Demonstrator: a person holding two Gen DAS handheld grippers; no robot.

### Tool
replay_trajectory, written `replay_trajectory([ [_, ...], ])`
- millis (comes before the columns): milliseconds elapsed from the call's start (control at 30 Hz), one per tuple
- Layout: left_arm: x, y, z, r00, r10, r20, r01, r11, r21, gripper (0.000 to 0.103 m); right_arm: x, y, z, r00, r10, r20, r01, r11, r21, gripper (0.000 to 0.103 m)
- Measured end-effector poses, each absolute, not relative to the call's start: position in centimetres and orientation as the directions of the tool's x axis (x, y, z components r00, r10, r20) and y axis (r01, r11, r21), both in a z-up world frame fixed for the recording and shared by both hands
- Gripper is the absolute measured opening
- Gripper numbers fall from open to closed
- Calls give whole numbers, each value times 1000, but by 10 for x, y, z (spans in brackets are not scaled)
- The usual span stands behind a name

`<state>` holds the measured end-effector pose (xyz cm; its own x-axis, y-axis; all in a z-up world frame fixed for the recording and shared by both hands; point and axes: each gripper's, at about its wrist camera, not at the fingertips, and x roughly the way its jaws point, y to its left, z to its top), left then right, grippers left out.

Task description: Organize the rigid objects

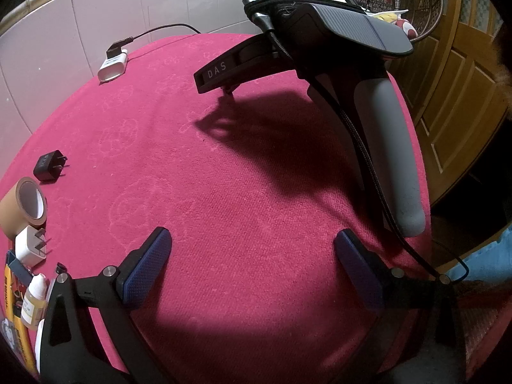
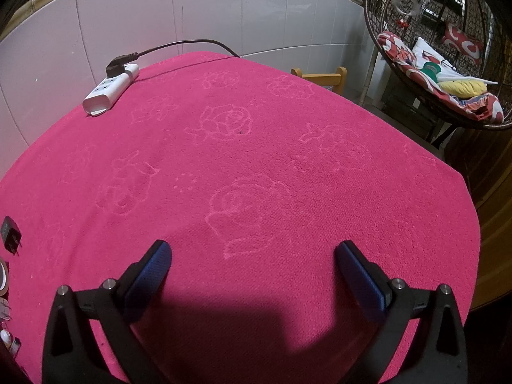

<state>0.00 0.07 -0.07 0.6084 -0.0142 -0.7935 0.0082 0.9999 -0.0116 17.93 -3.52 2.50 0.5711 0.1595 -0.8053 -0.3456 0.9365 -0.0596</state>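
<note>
A: Both jaws stand wide and empty. Your left hand-held gripper (image 1: 252, 265) hovers over bare pink tabletop (image 1: 224, 176), and your right hand-held gripper (image 2: 252, 275) does the same, holding nothing.

B: So where's your work?

A: All at your left edge. I'd say swing the left one that way, come in low, and square the pads on flat sides before you close.

B: Count them for me.

A: Two wall plugs: one black plug (image 1: 49, 166), one white plug (image 1: 30, 246). One tape roll (image 1: 24, 206) between them, touching the white one. One dropper bottle (image 1: 33, 300) beside a yellow pack (image 1: 14, 316). One power strip (image 2: 110, 89) far back, cord attached.
</note>
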Motion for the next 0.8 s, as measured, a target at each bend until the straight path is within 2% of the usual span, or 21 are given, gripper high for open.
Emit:
replay_trajectory([
  [800, 0, 1, 0, 608, -14, -794, 8, 1000, -12, 103, 179, -35, 26, 577, 144, -804, -332, 941, -70, 103],
])
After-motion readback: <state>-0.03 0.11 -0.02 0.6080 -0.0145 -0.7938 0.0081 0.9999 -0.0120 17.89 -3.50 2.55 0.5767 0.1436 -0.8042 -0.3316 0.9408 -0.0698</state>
